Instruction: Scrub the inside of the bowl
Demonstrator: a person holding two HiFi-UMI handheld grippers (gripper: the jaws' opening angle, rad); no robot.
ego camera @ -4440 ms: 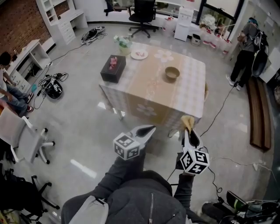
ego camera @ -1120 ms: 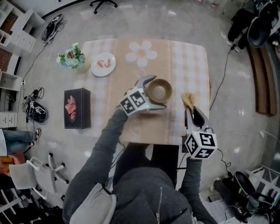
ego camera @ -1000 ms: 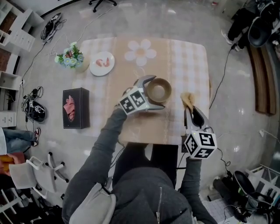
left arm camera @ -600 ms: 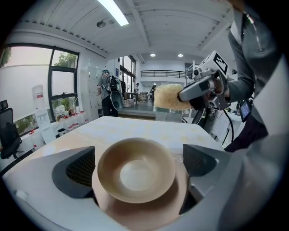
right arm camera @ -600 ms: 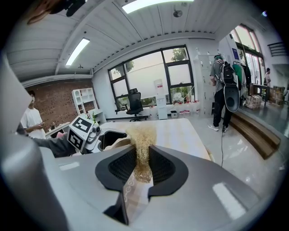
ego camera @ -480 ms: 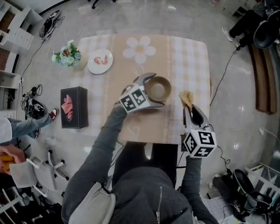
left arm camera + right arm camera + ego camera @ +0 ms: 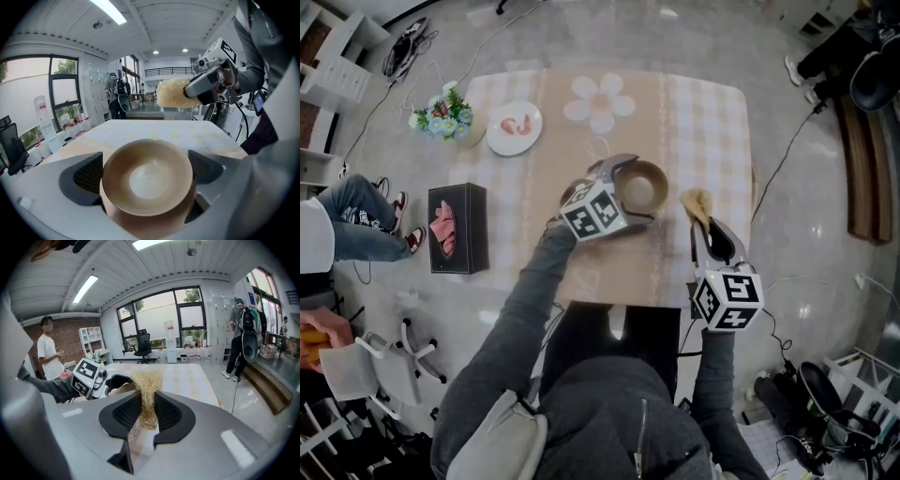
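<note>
Nearest me, my right tool [image 7: 709, 230] is clamped on a straw-coloured scrubbing pad [image 7: 696, 201], near the right edge of the bench [image 7: 712, 112]. Just beyond it to the left, my left tool [image 7: 635, 190] grips the tan bowl [image 7: 643, 187] from both sides, mid-bench. The pad is apart from the bowl. Farther left are a plate [image 7: 514, 128] and flowers [image 7: 441, 117].

No legible text, number, brand or sign in any view. Marker cube [image 7: 593, 210] on left gripper [image 7: 638, 190] and marker cube [image 7: 727, 299] on right gripper [image 7: 704, 217]: black-and-white square patterns only, no characters. Faint marks on pale strip [image 7: 134, 431] between the right fingers: too blurred to read.
</note>
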